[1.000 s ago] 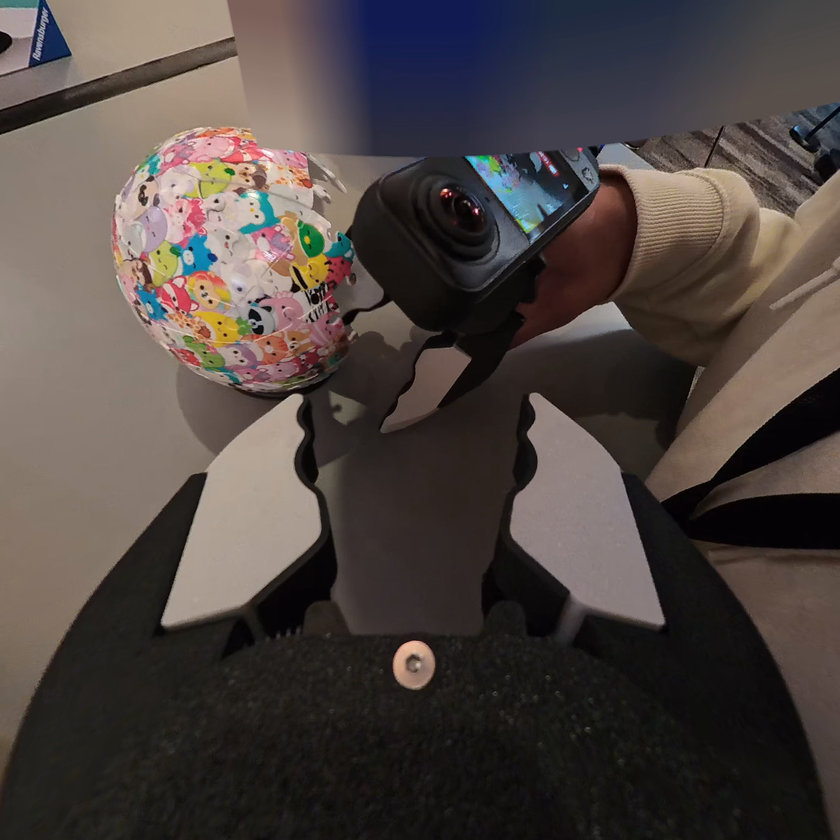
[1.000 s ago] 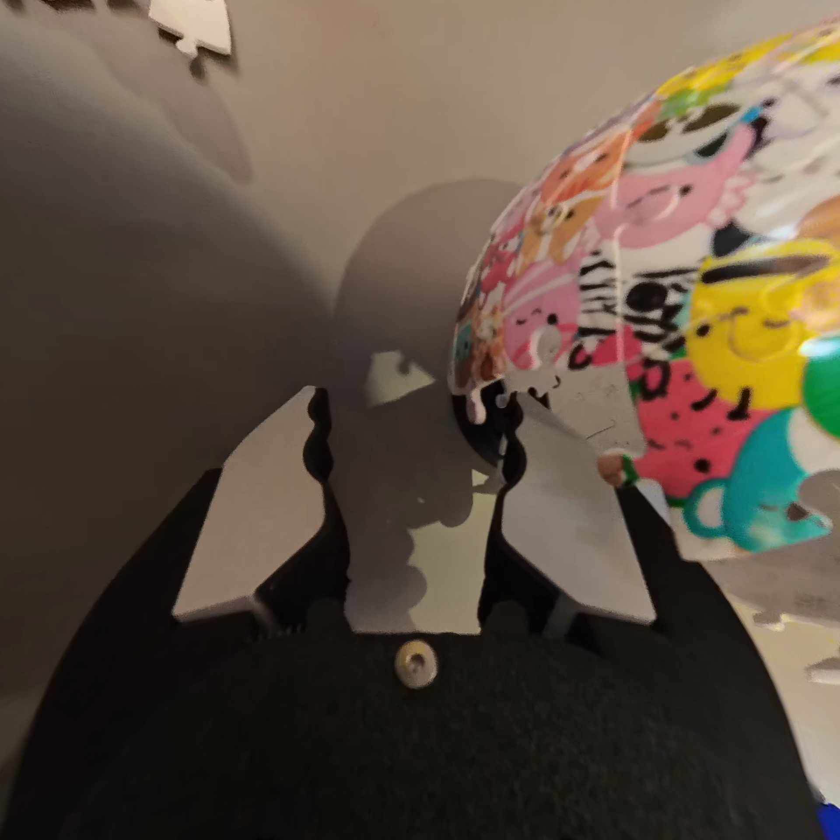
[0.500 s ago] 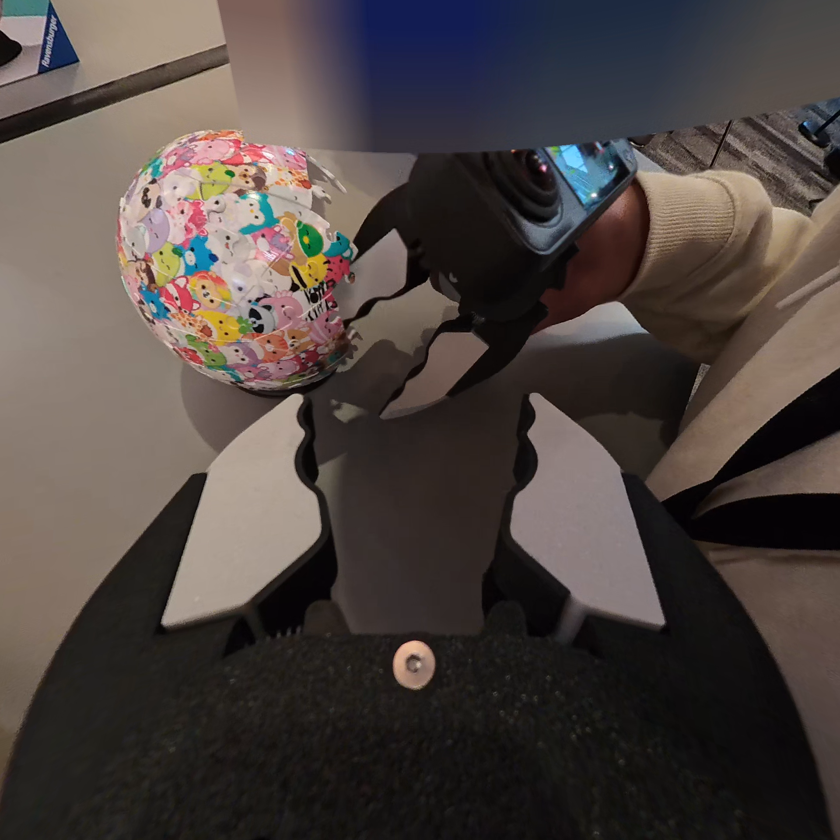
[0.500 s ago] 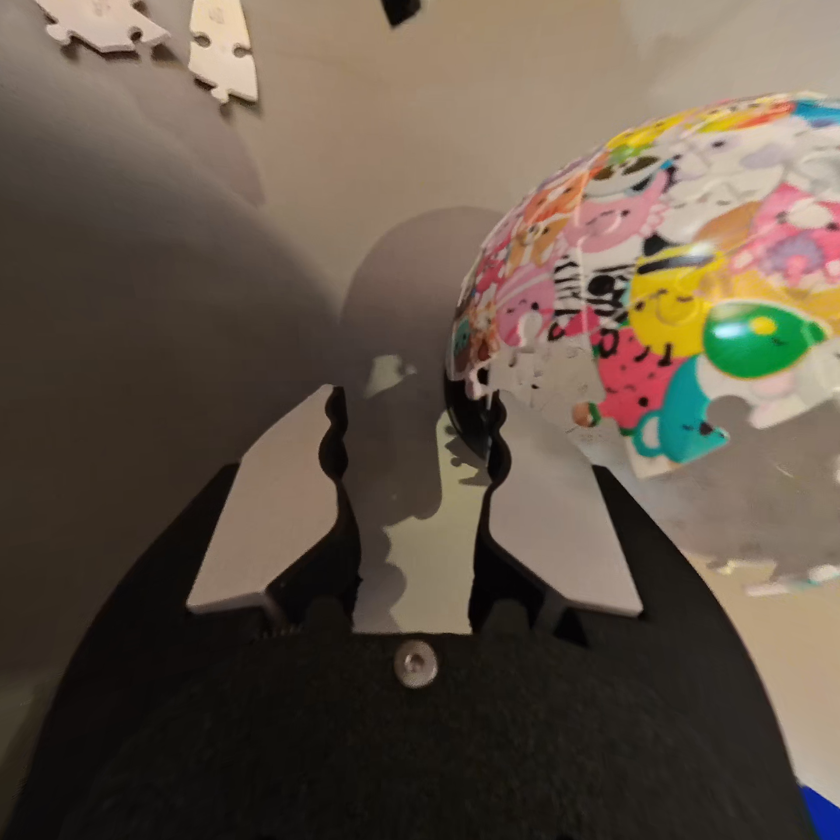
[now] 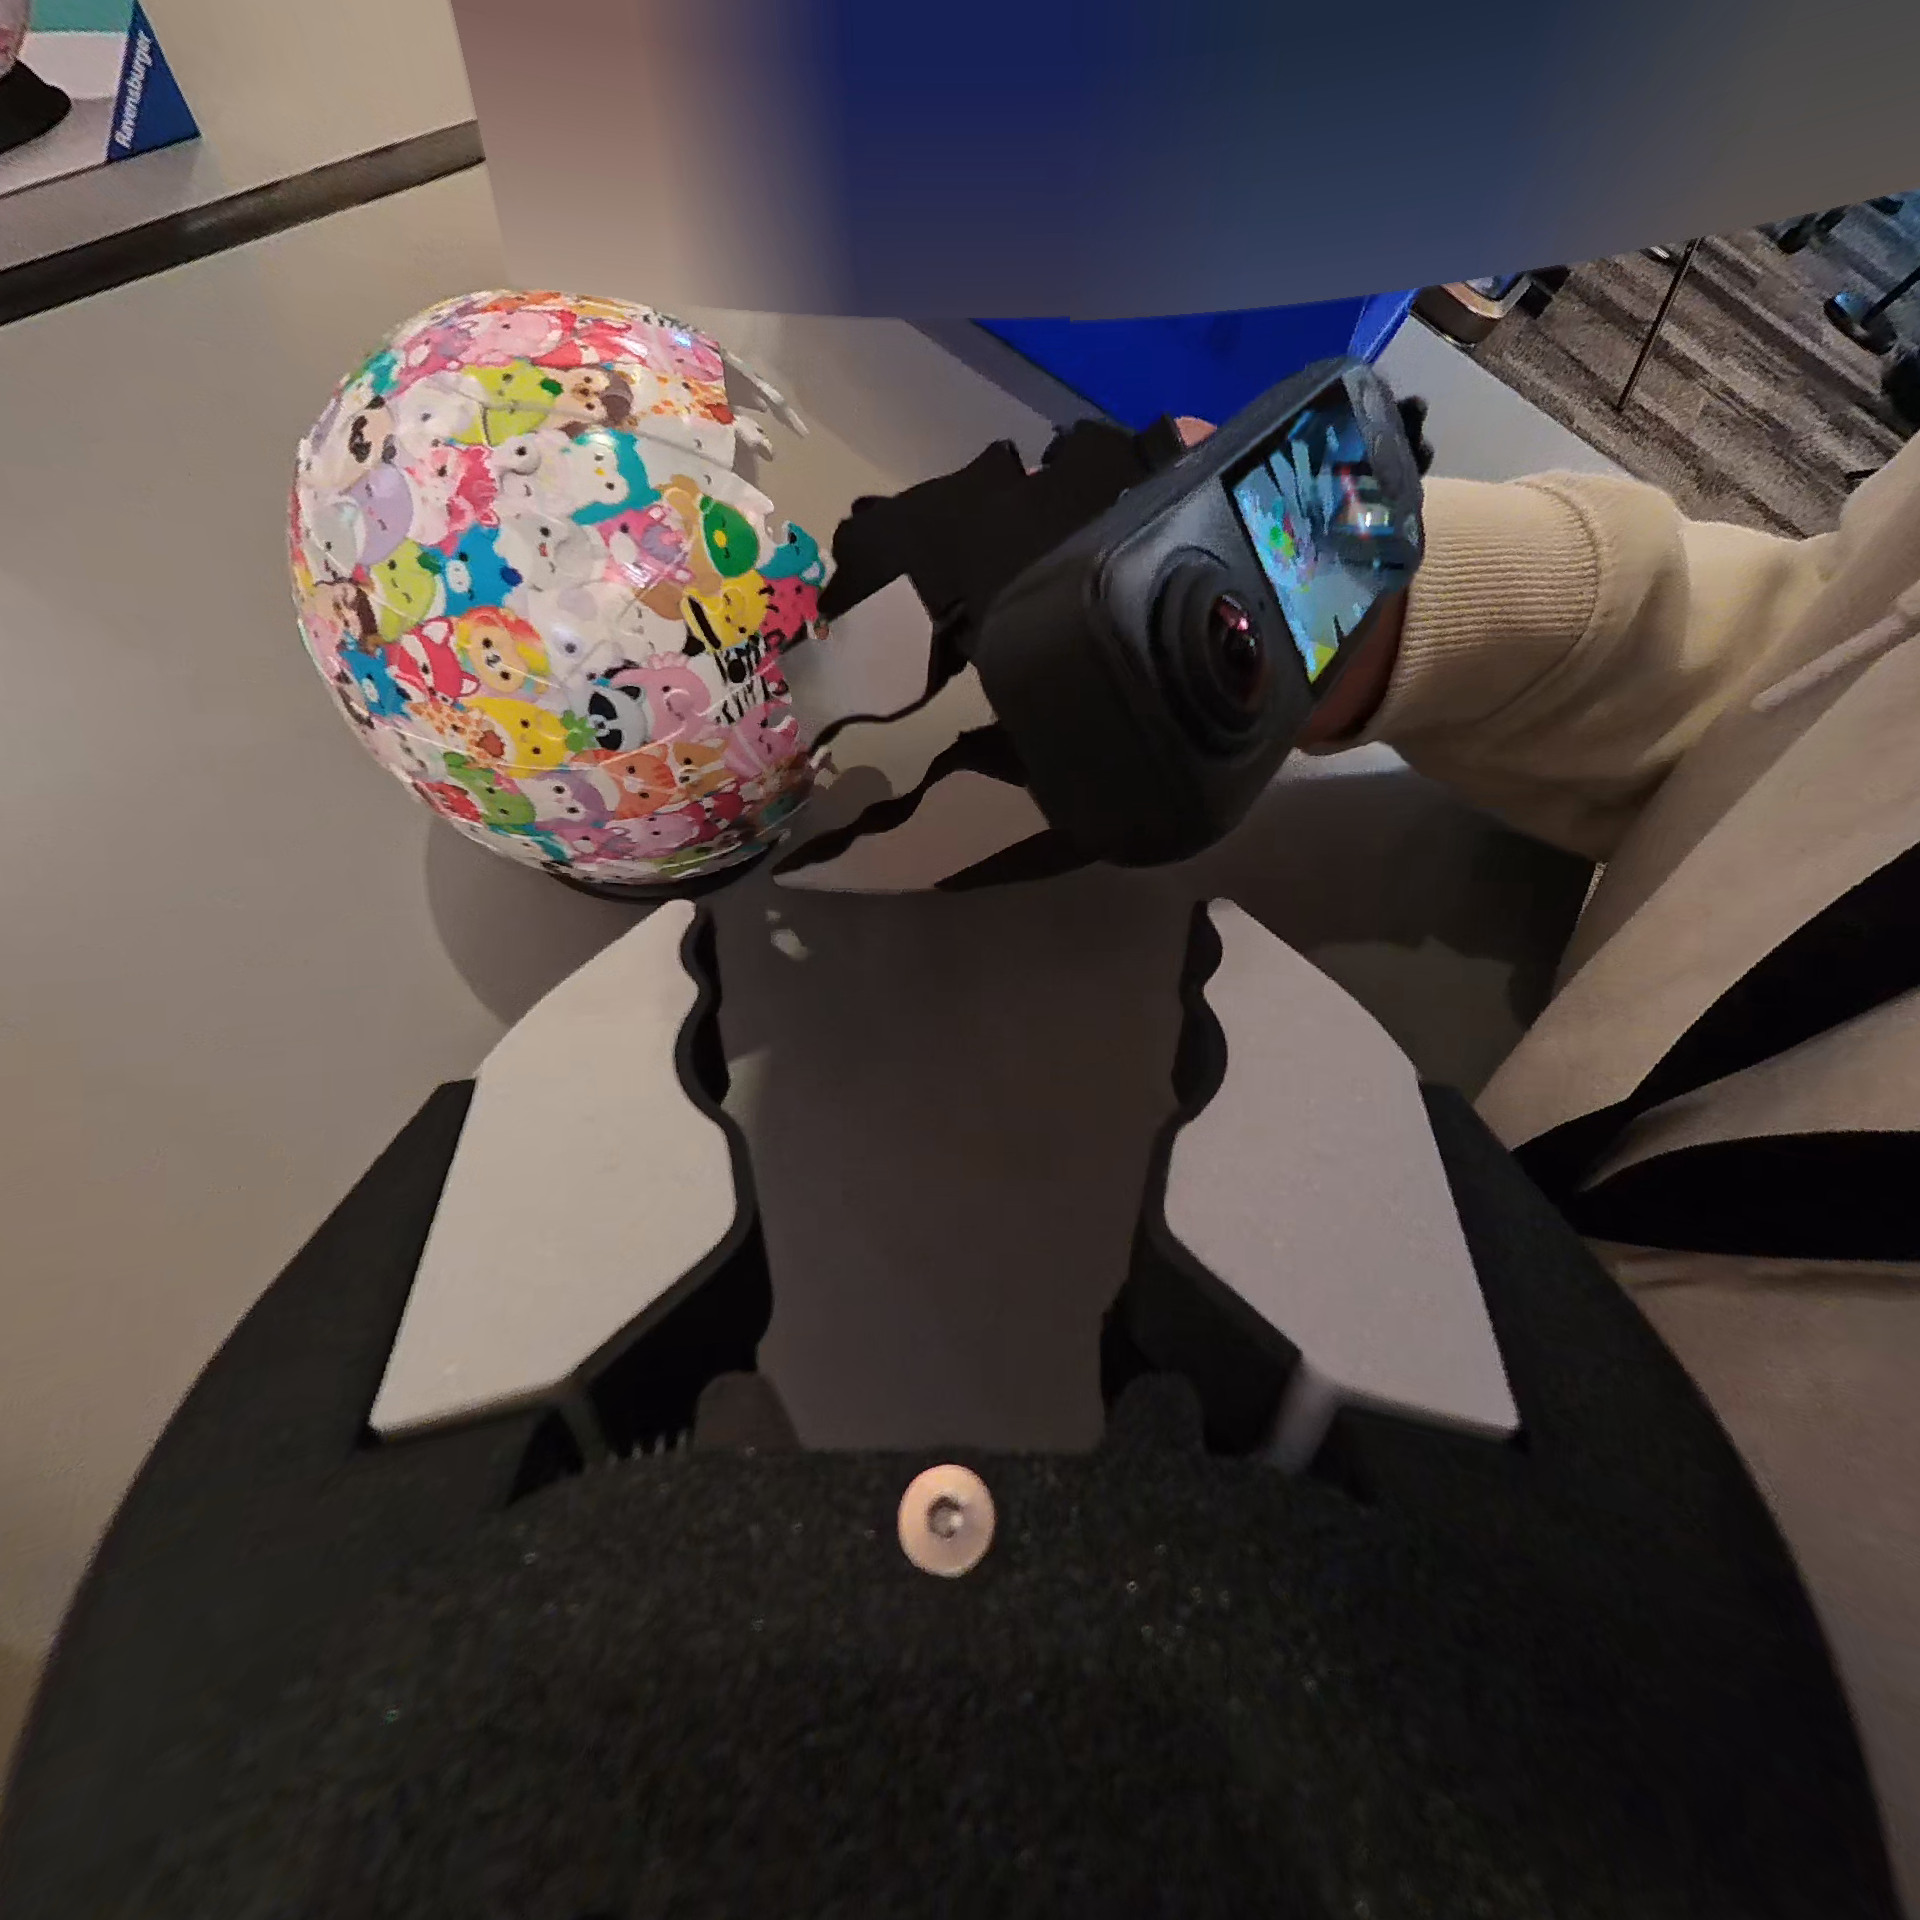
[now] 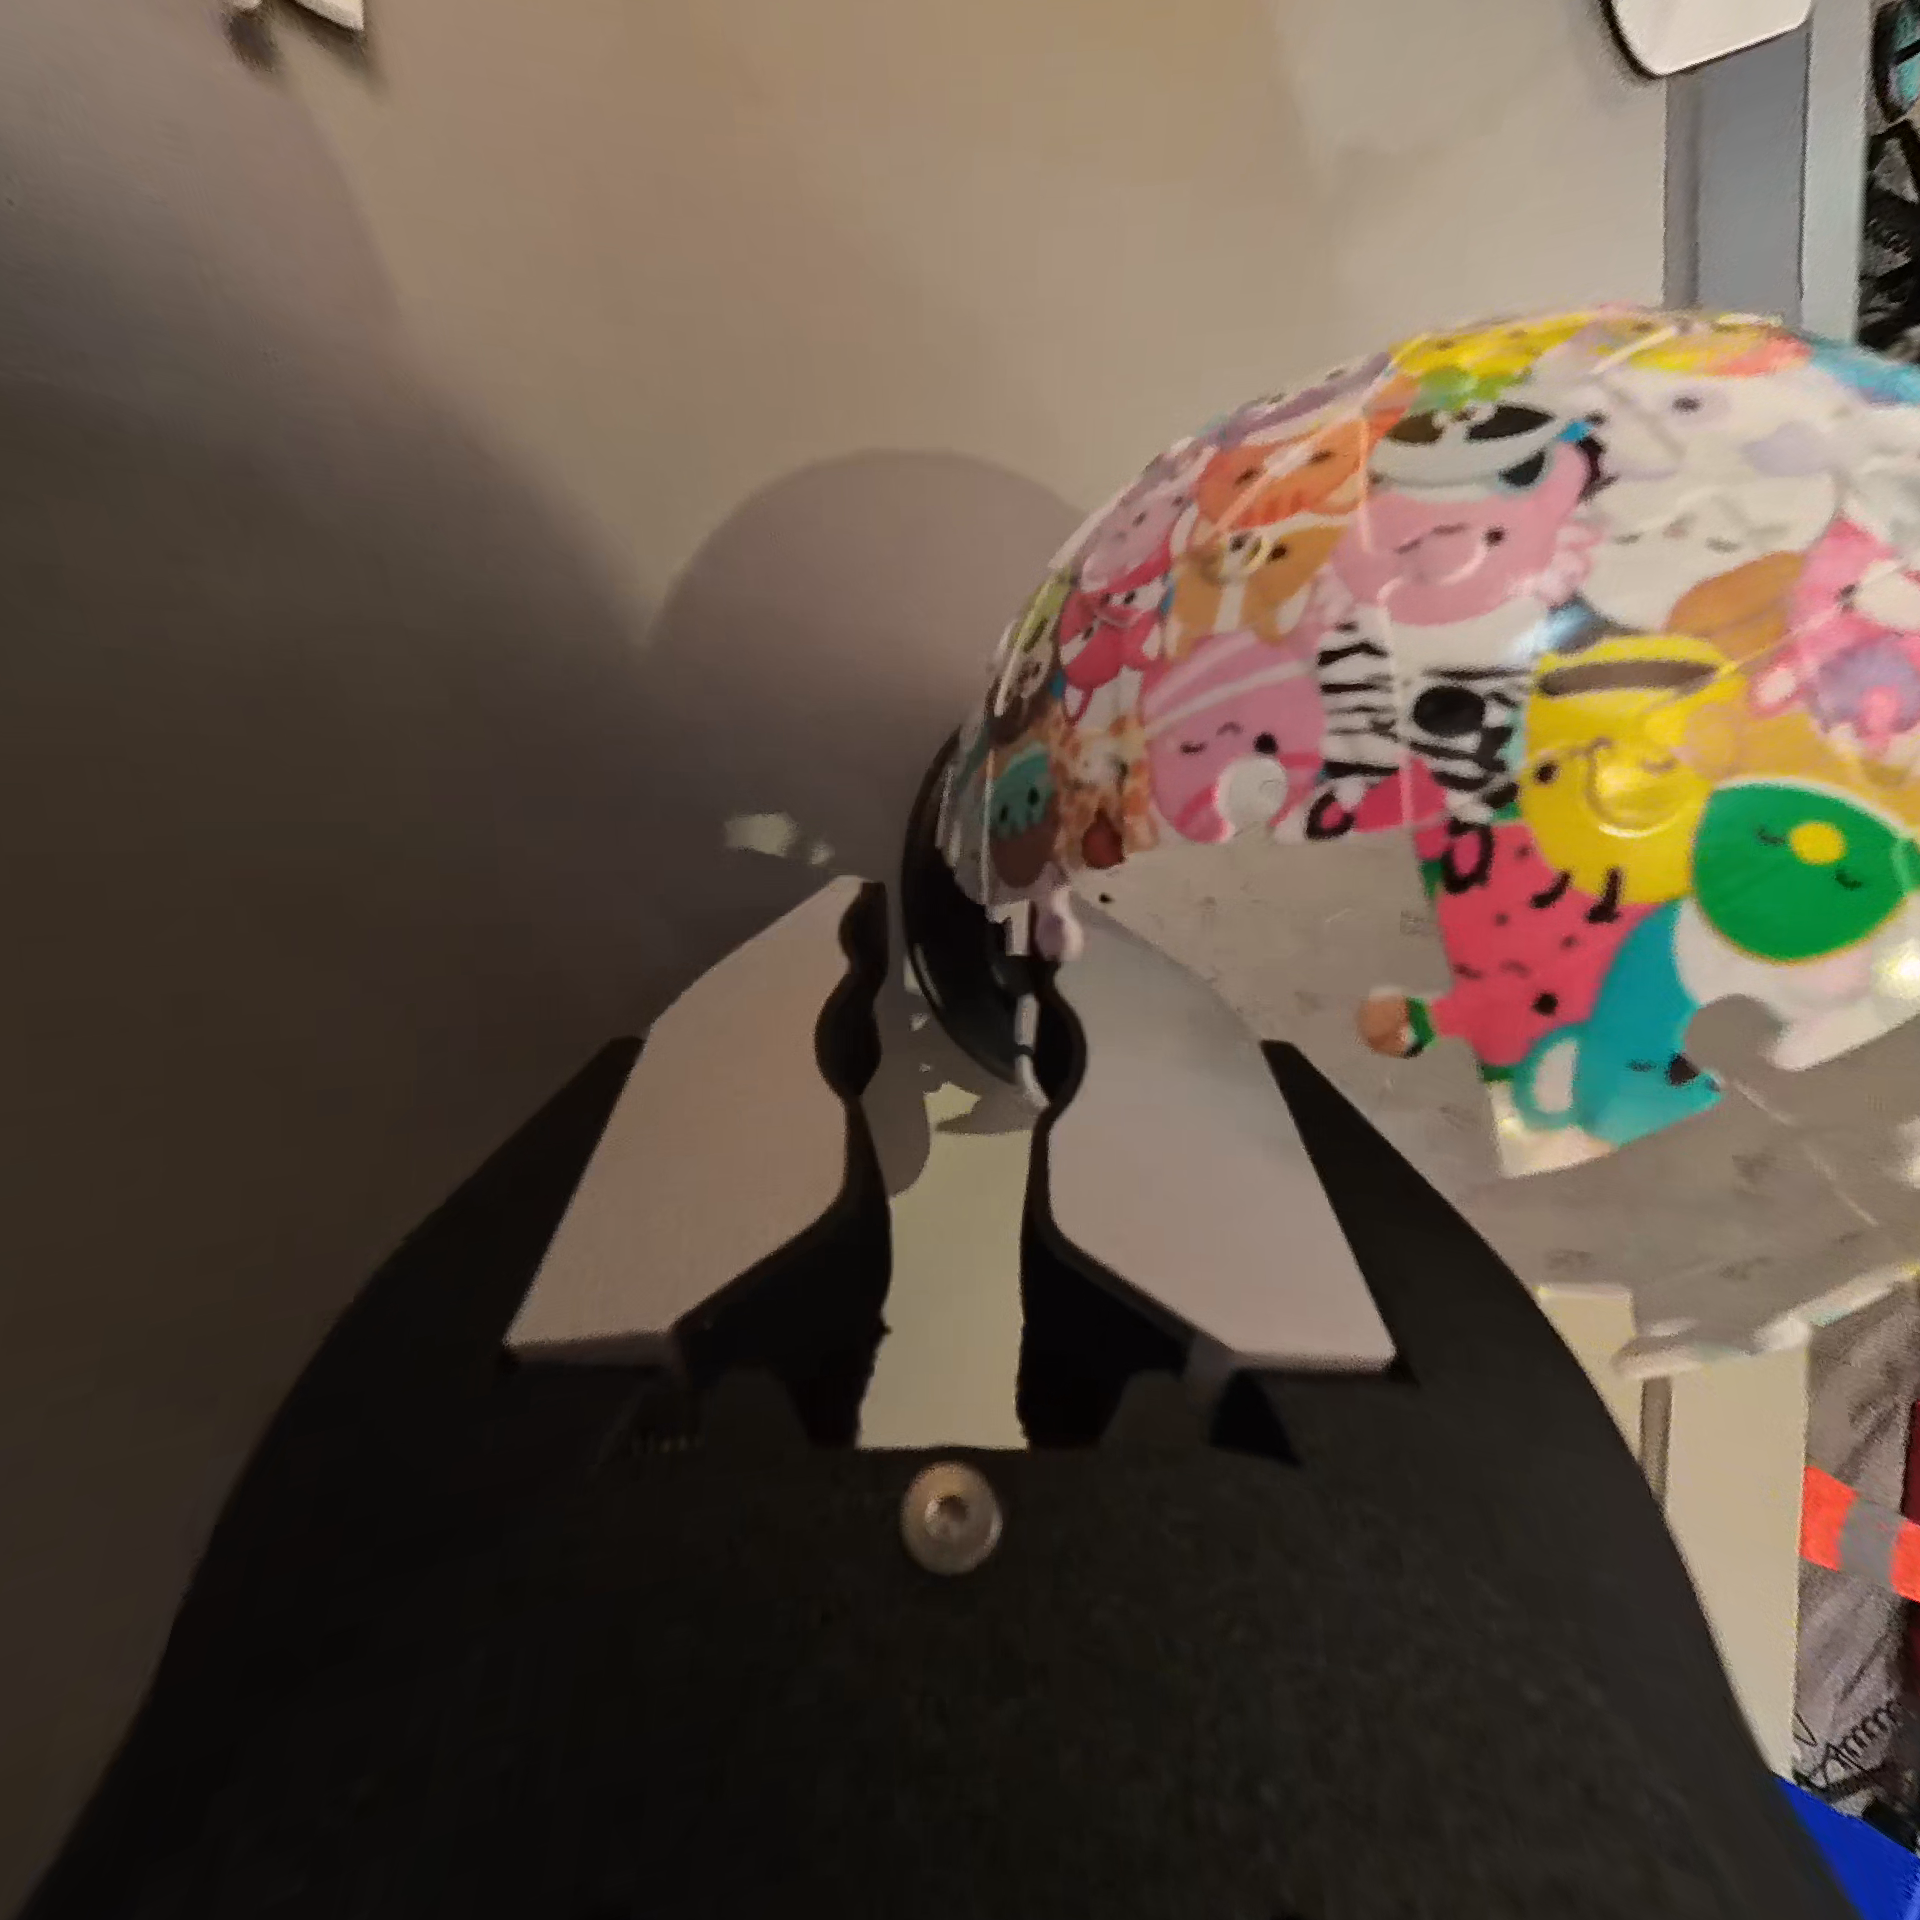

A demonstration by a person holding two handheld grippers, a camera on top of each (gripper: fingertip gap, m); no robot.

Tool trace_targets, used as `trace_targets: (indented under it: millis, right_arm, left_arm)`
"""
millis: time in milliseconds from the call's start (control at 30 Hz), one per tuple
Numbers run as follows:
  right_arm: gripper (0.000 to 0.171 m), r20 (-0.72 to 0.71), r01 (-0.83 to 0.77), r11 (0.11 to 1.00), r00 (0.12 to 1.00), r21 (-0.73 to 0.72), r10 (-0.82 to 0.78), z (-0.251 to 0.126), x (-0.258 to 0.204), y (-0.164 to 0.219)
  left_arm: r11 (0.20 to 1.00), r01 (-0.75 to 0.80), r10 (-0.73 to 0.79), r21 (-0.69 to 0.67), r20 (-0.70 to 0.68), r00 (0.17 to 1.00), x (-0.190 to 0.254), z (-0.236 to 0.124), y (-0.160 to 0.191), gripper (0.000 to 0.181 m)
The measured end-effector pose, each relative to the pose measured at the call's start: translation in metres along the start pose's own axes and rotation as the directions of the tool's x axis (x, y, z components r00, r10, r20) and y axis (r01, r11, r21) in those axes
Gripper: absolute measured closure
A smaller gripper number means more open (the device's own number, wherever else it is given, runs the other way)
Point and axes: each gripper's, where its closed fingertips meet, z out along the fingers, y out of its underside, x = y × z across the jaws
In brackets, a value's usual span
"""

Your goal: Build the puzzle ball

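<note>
In the left wrist view, the puzzle ball (image 5: pixel 540 592) stands ahead of the left gripper (image 5: pixel 945 925) and off to the left of its jaws, seated on a dark round stand (image 5: pixel 644 883) on the pale table (image 5: pixel 187 790). The ball is covered in bright cartoon animals, and its side facing the right gripper is unfinished, with a jagged edge of interlocking tabs. The left gripper's jaws are spread wide with nothing between them, only bare table.

Ahead and to the right of those jaws, the right gripper (image 5: pixel 821 748) reaches in toward the ball's open side, one fingertip near the jagged edge and the other low by the stand. A cream sleeve (image 5: pixel 1558 623) shows behind it.

In the right wrist view, the right gripper (image 6: pixel 961 925) has its jaws parted by a narrow gap, holding nothing. The stand (image 6: pixel 945 956) sits just beyond the tips, slightly to the right. The ball (image 6: pixel 1455 748) fills the space above and right of the right-hand jaw, its grey inner surface visible through the missing section. Whether the jaw touches the ball cannot be told.
</note>
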Motion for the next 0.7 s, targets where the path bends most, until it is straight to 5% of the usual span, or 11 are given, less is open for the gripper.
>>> trace_targets:
  millis: [700]
  right_arm:
    - [0.169, -0.128, 0.04, 0.999, 0.991, 0.025, -0.037, 0.0027, 0.0075, 0.0052]
  left_arm:
    - [1.0, -0.013, 0.013, -0.012, -0.013, 1.0, 0.0073, -0.0015, 0.0005, 0.096]
